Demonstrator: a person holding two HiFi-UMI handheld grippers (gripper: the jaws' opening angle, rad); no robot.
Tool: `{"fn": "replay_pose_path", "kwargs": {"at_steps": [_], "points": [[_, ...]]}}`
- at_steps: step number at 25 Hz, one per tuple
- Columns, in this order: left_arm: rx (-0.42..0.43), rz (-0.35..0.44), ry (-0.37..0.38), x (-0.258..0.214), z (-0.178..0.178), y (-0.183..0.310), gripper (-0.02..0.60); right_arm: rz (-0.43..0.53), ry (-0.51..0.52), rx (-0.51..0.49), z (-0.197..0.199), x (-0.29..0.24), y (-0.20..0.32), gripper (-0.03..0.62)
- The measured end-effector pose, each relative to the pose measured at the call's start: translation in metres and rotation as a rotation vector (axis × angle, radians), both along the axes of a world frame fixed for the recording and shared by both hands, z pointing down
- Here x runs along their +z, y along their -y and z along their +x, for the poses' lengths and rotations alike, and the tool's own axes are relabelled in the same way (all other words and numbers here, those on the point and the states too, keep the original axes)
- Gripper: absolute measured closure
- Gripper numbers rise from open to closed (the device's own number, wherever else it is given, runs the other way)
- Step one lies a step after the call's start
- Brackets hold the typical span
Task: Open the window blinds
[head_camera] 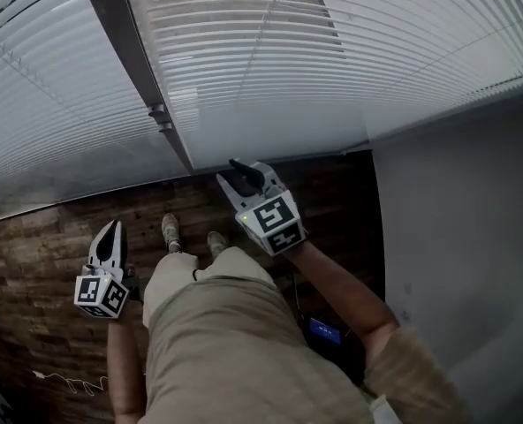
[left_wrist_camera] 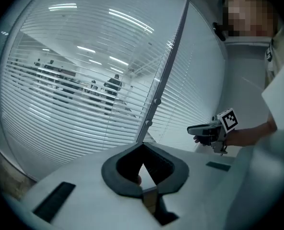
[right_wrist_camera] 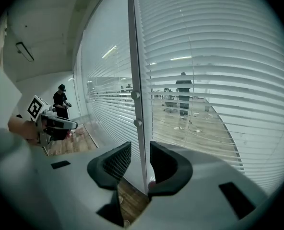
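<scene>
White slatted blinds hang behind glass in two panels split by a dark upright post with small knobs. Their slats are tilted enough that a room shows through. My right gripper is raised close to the lower edge of the right panel. Its jaws stand apart with nothing between them, and the post shows behind the gap. My left gripper hangs lower at the left, over the floor. Its tips meet with nothing in them. Each gripper shows in the other's view: right gripper, left gripper.
A grey wall closes the right side. The wood floor runs under the blinds, with a thin cable at lower left and a dark device by my right leg. A person in black stands far off along the glass.
</scene>
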State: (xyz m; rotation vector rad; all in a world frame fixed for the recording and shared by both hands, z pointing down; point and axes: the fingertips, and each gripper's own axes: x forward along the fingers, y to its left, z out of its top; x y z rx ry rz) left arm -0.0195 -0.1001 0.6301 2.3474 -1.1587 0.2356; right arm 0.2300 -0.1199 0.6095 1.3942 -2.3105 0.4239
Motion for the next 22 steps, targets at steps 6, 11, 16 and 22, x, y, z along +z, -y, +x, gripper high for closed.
{"fn": "replay_pose_path", "kwargs": {"at_steps": [6,11,16,22], "points": [[-0.049,-0.009,0.017,0.001,0.001,-0.032,0.575,0.006,0.04,-0.037,0.002,-0.004,-0.018,0.467],[-0.071,-0.004,0.012,0.006,0.007,-0.066,0.575,0.034,0.056,-0.032,0.015,-0.003,-0.042,0.467],[-0.103,0.008,0.003,0.012,0.007,-0.069,0.575,0.107,0.09,-0.011,0.021,-0.004,-0.042,0.467],[-0.1,0.011,-0.004,-0.012,0.008,-0.077,0.575,0.323,0.074,0.088,0.044,-0.063,-0.054,0.467]]}}
